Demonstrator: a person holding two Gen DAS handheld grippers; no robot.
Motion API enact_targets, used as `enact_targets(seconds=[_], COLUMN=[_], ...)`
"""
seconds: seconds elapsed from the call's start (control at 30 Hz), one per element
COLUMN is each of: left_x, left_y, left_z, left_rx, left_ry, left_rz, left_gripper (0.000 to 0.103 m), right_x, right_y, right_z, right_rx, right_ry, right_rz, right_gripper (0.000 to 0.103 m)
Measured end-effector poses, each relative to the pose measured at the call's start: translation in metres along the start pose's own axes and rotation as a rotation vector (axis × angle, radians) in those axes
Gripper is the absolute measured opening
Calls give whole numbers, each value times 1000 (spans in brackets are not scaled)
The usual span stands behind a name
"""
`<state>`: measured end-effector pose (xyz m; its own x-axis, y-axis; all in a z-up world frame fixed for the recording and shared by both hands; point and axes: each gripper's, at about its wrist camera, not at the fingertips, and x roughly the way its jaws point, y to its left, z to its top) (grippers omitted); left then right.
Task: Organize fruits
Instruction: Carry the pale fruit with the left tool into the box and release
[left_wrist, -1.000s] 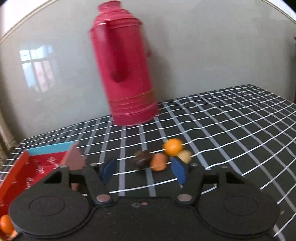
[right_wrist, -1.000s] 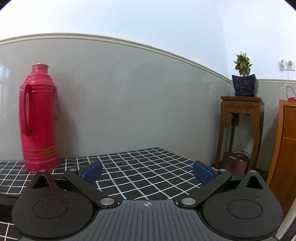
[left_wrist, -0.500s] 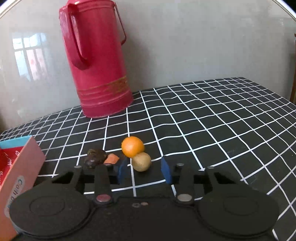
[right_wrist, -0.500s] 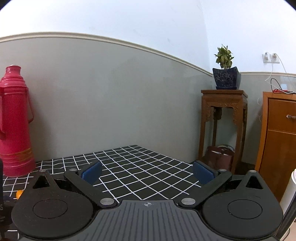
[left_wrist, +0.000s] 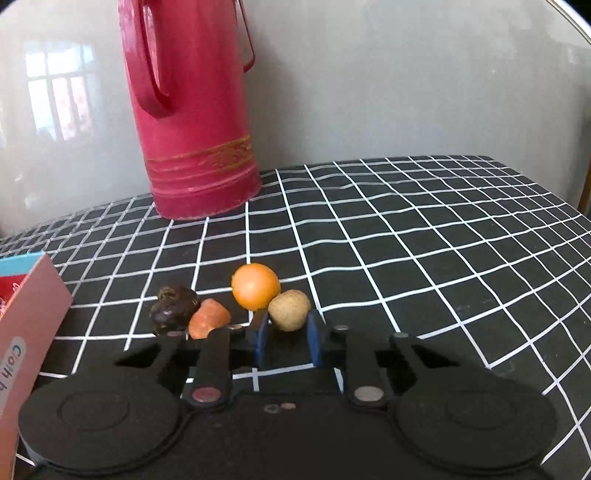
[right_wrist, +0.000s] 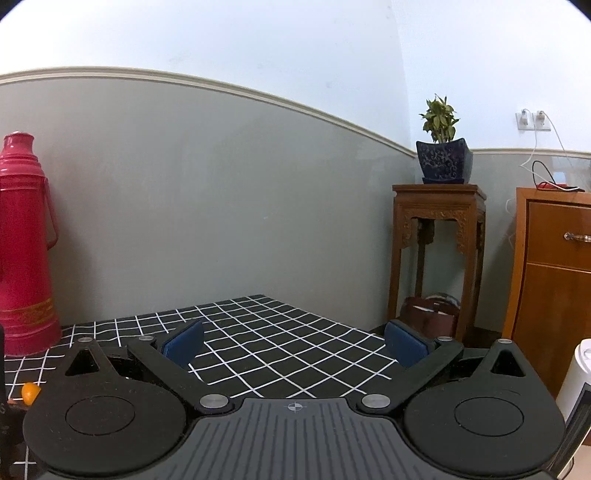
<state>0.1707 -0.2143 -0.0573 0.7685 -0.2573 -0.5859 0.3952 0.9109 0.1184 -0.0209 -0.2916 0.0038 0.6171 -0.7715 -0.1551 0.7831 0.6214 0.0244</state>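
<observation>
your left gripper (left_wrist: 286, 341) is squeezed in narrow around the little tan-brown fruit (left_wrist: 289, 309), blue pads (left_wrist: 262, 338) right up against its sides as far as i can tell, so you've got it pinched while it sits on the black-and-white checked tablecloth (left_wrist: 424, 236). touching it at the back-left is the orange fruit (left_wrist: 255, 286). left of that there's an orange chunk (left_wrist: 209, 322) leaning against a dark wrinkly fruit (left_wrist: 173, 307), both just ahead of your left finger.

the box (left_wrist: 27, 328) sits at the left edge, pinkish side facing you, blue rim, red inside. the only writing i can make out is an oval sticker starting "coh", the rest runs out of view. the red thermos (left_wrist: 192, 110) stands upright at the back by the wall, gold bands near the base, no readable text.

your right gripper (right_wrist: 293, 345) is spread wide with nothing between the pads, hanging over the cloth well away from the fruit. from that side the orange fruit only peeks out at the far left.
</observation>
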Motion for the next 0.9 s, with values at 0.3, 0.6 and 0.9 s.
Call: enact_targets(seconds=[0.3, 0.6, 0.9], left_x=[-18, -57, -92], left_y=[16, 76, 154], left_z=[2, 3, -11], left_rx=[-26, -100, -219], left_ry=[-54, -103, -92], left_rz=[35, 156, 334], left_gripper=[13, 13, 13], right_x=[-1, -7, -24], right_y=[2, 17, 57], right_z=[2, 4, 2], right_rx=[11, 17, 3], right_ry=[8, 22, 40], right_rz=[19, 83, 207], right_gripper=[103, 103, 103])
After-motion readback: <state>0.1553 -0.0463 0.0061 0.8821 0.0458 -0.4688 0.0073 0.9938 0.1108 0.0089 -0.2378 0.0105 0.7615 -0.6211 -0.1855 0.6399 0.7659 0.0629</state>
